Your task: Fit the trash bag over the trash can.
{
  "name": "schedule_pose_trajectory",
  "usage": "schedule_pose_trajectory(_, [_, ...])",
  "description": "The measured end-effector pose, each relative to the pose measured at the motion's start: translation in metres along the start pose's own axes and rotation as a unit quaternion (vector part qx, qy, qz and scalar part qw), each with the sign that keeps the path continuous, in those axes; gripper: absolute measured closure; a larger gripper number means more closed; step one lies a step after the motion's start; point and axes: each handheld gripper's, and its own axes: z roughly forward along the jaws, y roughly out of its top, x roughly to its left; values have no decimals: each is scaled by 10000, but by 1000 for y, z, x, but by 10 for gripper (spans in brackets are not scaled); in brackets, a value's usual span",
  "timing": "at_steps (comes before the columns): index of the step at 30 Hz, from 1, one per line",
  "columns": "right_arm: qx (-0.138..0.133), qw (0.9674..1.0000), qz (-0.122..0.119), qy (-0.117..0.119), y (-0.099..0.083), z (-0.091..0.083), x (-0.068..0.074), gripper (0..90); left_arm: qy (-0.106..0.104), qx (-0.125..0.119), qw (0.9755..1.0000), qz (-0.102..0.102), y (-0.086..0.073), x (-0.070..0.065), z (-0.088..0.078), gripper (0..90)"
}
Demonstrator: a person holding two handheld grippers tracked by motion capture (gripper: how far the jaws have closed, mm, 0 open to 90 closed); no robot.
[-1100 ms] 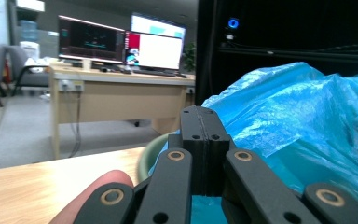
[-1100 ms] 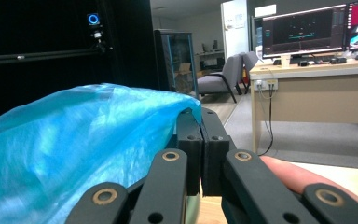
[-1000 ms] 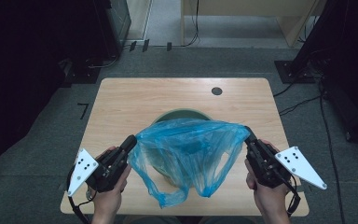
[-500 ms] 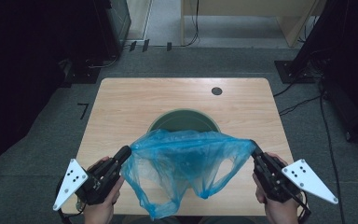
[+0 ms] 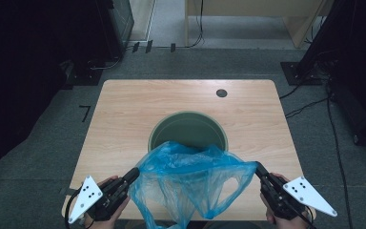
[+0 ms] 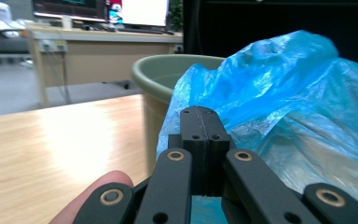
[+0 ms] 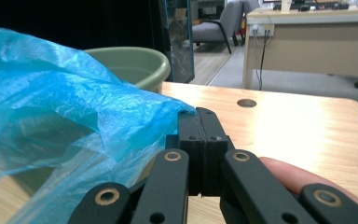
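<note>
The left gripper [image 5: 134, 173] is pinched tight on one edge of the thin, floppy blue bag [image 5: 190, 179], which hangs light and crinkly over the table's [image 5: 124, 114] near side, just before the empty-looking green bin [image 5: 188, 131], and the right gripper [image 5: 257, 167] pinches its other edge.

bare tabletop [image 5: 124, 124] left and right, green bin [image 5: 188, 125] mid-table

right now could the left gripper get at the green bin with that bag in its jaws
Probably not: the left gripper is shut on the blue bag, which hangs between it and the green bin. The right gripper holds the opposite edge.
</note>
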Motion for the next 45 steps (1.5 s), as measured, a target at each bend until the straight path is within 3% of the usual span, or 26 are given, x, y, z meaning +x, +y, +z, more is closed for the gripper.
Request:
schedule_pose_trajectory(4, [-23,9999,-145,-79,4,19,1,900,296,-203,9991,236,13,9,10,900])
schedule_pose_trajectory(6, [-36,9998,-177,-110,6,25,0,900,337,-232,9989,221,15,11,14,900])
schedule_pose_trajectory(9, [-11,9999,-16,-158,9,41,-2,900,456,-295,9983,200,19,18,26,900])
schedule_pose_trajectory(14, [-40,10000,29,-76,22,66,2,900,550,-402,9975,-174,25,31,47,885])
schedule_pose_trajectory(16, [-28,10000,53,-63,25,70,3,900,576,-383,9974,-177,25,32,51,880])
schedule_pose_trajectory(19, [181,9997,108,-94,26,91,2,900,634,-338,9970,-284,23,34,63,875])
schedule_pose_trajectory(25, [559,9981,252,-110,12,117,2,900,761,23,9954,-574,7,38,87,878])
schedule_pose_trajectory(27, [763,9965,328,-102,2,128,4,900,744,182,9940,-783,-2,40,96,881])
schedule_pose_trajectory(31, [862,9956,378,-27,-10,132,5,889,718,316,9930,-879,-11,39,100,879])
schedule_pose_trajectory(33, [753,9963,405,119,-13,128,3,803,709,300,9930,-893,-12,39,99,875])
schedule_pose_trajectory(37, [434,9977,435,289,-13,110,-5,671,700,158,9933,-901,-8,40,90,881])
schedule_pose_trajectory(45, [-77,9990,300,326,-10,72,-27,560,728,82,9935,-866,-3,39,85,900])
